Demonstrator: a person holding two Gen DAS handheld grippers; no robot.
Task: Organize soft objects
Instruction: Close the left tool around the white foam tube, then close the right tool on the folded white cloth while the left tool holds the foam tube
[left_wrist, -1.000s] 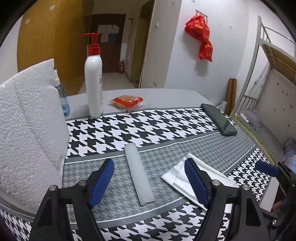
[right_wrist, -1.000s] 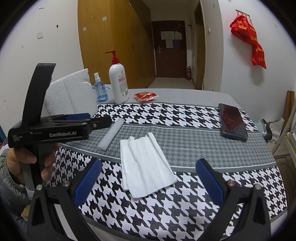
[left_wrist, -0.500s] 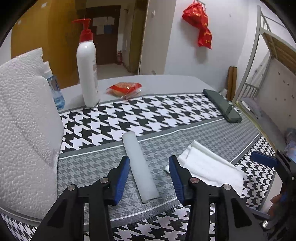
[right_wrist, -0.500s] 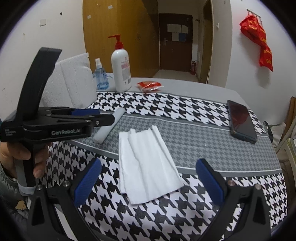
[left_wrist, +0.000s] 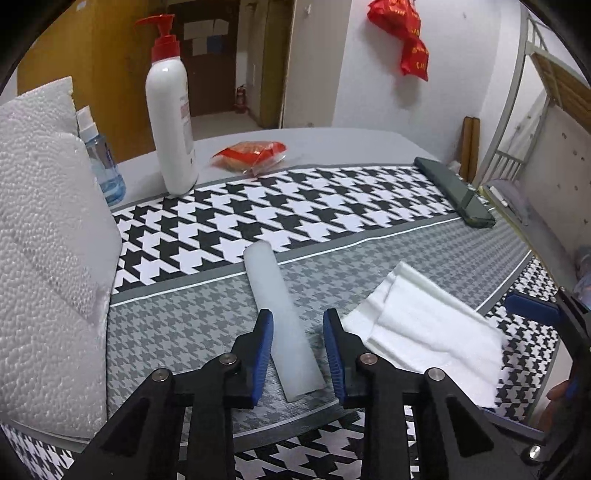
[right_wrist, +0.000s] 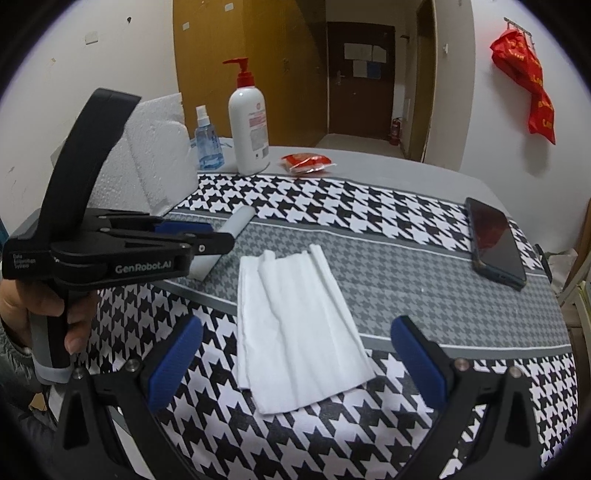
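At nine o'clock on the bench (left_wrist: 332, 144), a slab of white foam board (left_wrist: 44, 258) stood propped beside the blue spray bottle (left_wrist: 103, 166) and the pump bottle (left_wrist: 170, 122). My left gripper (left_wrist: 298, 350) hovered at six o'clock, its blue fingers (left_wrist: 263, 354) narrowed to a slim gap on either side of the near end of the rolled white cloth (left_wrist: 280, 321), close against it but, as far as I could judge, not yet clamped. At three o'clock from that roll lay the folded white towel (right_wrist: 299, 332), loosely pleated and untouched. My right gripper (right_wrist: 295, 365) hung over the towel's near edge with its fingers spread wide, holding nothing. By my reading, the tidying had barely started: neither soft piece had been lifted or put away.
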